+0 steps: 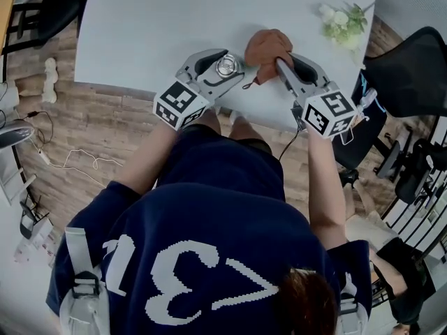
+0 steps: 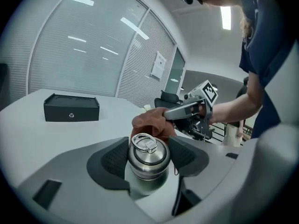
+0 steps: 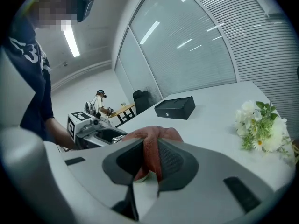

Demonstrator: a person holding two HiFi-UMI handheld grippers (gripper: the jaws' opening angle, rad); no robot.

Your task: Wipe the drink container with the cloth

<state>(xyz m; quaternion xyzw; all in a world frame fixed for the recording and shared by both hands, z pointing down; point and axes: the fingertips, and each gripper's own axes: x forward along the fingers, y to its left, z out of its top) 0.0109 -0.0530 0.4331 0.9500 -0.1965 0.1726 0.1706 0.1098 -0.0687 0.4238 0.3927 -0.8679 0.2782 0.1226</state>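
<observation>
Near the front edge of the white table (image 1: pixel 174 19) the brushed-steel drink container with a ring-handled lid (image 2: pixel 148 158) stands upright. It sits between the jaws of the left gripper (image 1: pixel 223 65). These jaws are set wide, with the dark pads close on either side of the steel body and no firm press visible. Just right of the container and slightly farther off is the rust-brown cloth (image 1: pixel 267 46), bunched. Contact between cloth and container cannot be confirmed. The right gripper (image 1: pixel 290 63) has its jaws narrowed onto a fold of this cloth, which is pinched between the ribbed pads. Farther right on the table lies a small bunch of white flowers with green leaves (image 1: pixel 342 21). At the far side rests a flat black box (image 2: pixel 71 107).
</observation>
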